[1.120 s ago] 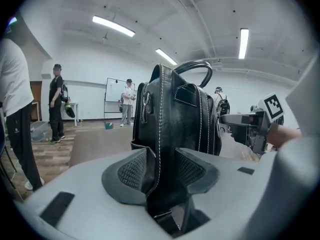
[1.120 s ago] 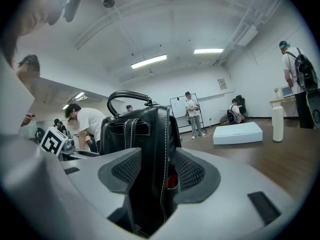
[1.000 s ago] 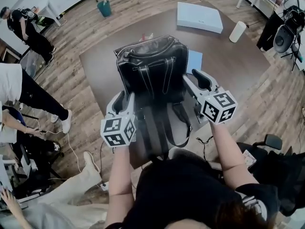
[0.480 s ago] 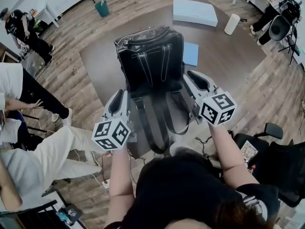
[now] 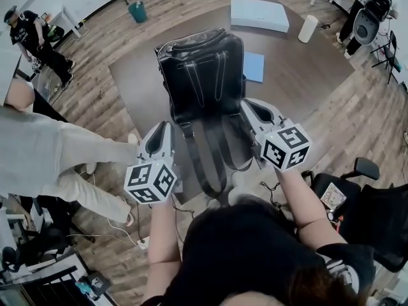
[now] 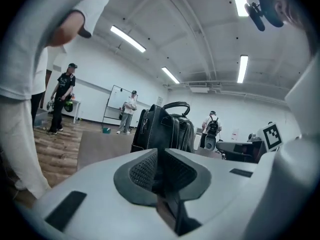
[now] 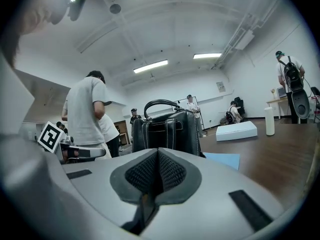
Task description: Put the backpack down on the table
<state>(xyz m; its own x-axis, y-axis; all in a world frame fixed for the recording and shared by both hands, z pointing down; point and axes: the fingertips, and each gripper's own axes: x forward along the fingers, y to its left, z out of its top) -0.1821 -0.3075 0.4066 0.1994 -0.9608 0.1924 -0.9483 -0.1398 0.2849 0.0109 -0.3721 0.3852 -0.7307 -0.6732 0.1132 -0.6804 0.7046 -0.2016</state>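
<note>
Starting far left: mind the person point(image 5: 57, 152) in pale clothes just off the near left corner of the counter point(image 5: 299, 75), and keep that elbow tucked in. On to the left gripper point(image 6: 159, 164): shows jaws just snapped together, pads meeting, with nothing to be made out between them, so no grip on anything there. Centre stage, find the backpack point(image 5: 201, 75) already standing upright on the counter, close to the near edge, handle up, looking set down and steady. Judging by that, only the getaway left to do well: draw back low and straight, away from the bag, without brushing its sides. Watch the shoulder straps point(image 5: 205, 164) trailing off the near edge between the two grippers; easy to snag, and liable to tip the bag toward the floor if tugged. Across to the right gripper point(image 7: 157, 166): likewise shows jaws just closed, pads flat together, empty as far as can be seen. Keep it clear of the blue sheet point(image 5: 254, 67) lying just beside the bag's right flank. Better still, check for wobble before leaving.
</note>
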